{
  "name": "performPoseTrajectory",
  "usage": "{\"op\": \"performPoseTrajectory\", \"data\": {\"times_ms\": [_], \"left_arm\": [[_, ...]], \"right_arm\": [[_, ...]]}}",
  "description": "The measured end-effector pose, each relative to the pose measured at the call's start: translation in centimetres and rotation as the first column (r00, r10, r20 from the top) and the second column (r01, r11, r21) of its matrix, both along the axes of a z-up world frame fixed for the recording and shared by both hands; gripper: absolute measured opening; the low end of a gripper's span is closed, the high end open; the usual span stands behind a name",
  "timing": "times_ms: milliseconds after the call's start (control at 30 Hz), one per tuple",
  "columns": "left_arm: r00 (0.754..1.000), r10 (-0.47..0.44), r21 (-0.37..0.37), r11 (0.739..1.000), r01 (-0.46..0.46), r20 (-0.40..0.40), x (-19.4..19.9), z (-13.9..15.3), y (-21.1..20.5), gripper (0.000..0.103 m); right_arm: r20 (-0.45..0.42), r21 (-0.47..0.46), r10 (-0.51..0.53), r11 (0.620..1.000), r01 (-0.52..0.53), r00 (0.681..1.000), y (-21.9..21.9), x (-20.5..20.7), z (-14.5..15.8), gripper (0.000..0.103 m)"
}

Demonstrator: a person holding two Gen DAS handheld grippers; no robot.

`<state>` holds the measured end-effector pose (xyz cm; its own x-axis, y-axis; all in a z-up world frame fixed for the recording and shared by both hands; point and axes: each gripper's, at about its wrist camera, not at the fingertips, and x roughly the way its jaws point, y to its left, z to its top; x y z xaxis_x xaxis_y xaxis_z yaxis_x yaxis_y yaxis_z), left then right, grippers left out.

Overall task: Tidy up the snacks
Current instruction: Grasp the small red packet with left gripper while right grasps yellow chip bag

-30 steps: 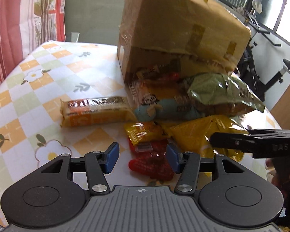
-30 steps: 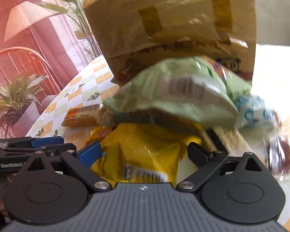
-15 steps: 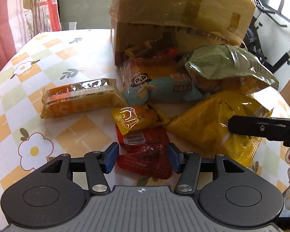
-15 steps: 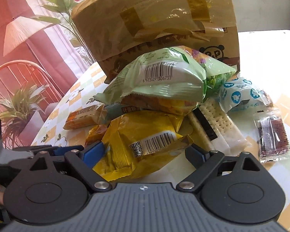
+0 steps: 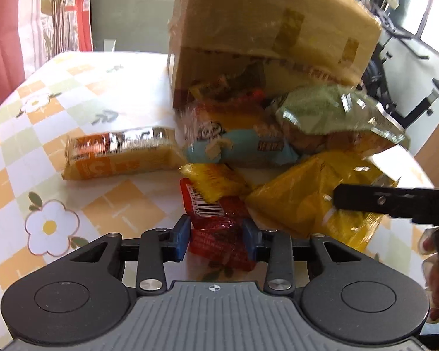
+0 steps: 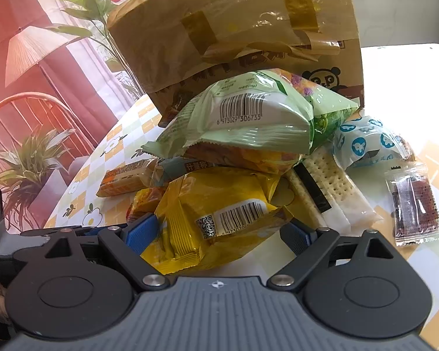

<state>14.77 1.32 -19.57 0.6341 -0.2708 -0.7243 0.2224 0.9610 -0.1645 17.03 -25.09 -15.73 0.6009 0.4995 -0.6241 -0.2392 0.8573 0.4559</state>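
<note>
A pile of snacks spills from a tipped cardboard box (image 5: 266, 29) onto the flowered tablecloth (image 5: 44, 117). My left gripper (image 5: 216, 238) has its blue pads closed against a red snack packet (image 5: 219, 234). A small yellow packet (image 5: 213, 181) lies just beyond it. My right gripper (image 6: 219, 234) is open around a big yellow bag (image 6: 219, 213), which also shows in the left wrist view (image 5: 313, 201). A green bag (image 6: 243, 120) lies on top of the pile.
An orange biscuit pack (image 5: 117, 155) lies left of the pile, a blue panda pack (image 5: 237, 149) behind. Crackers (image 6: 333, 187), a blue-white pouch (image 6: 368, 143) and a small clear sachet (image 6: 412, 204) lie to the right. A chair (image 6: 29, 111) and plants stand beyond the table edge.
My left gripper's pads have closed in on the red packet. My right gripper moved forward so its open fingers straddle the yellow bag.
</note>
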Motion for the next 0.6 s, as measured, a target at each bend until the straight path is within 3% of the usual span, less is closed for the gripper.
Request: {"op": "performPoseTrajectory", "data": {"times_ms": [400,600], "left_arm": [[0.997,0.050,0.008,0.999,-0.050,0.059,-0.3,1.7,1.1,0.040],[0.993,0.082,0.012,0.996,-0.084,0.082,-0.6,2.6,2.1,0.040]], "right_arm": [[-0.051,0.059,0.023,0.998,-0.020,0.998,0.2,1.8,-0.6,0.091],[-0.016,0.074,0.033,0.997,-0.031,0.999,0.0,1.1,0.2,0.075]]}}
